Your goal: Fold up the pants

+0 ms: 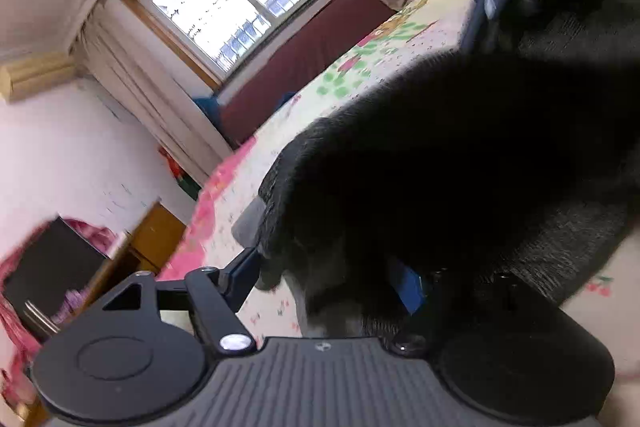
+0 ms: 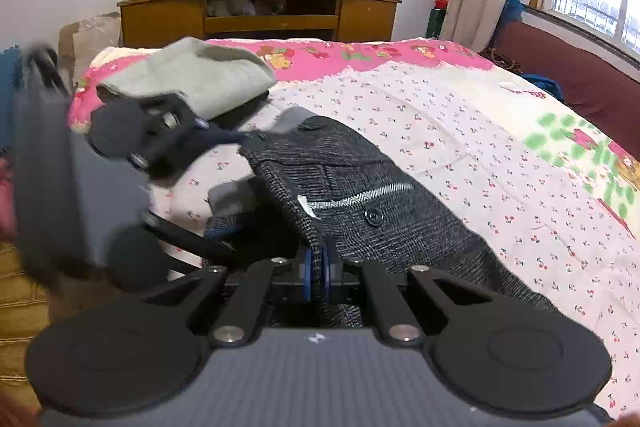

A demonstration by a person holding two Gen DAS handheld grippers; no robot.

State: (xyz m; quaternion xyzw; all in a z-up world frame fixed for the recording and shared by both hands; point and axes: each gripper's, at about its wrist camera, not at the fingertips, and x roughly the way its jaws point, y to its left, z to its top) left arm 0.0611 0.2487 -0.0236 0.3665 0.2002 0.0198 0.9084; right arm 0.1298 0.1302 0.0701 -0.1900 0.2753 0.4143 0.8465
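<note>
Two grippers at one pair of dark checked pants on my flowered bedspread.

My right gripper is pressed together, its blue pads pinching a fold of the pants' edge, and the cloth runs away from it across the bed with a buttoned back pocket facing up. My left gripper stands spread at the waistband end; in its own view one finger sticks out past the dark cloth, the other is buried under it, and I cannot tell whether either pad presses the fabric. One grey folded garment lies just beyond the pants. One wooden desk stands past the foot of the bed.
</note>
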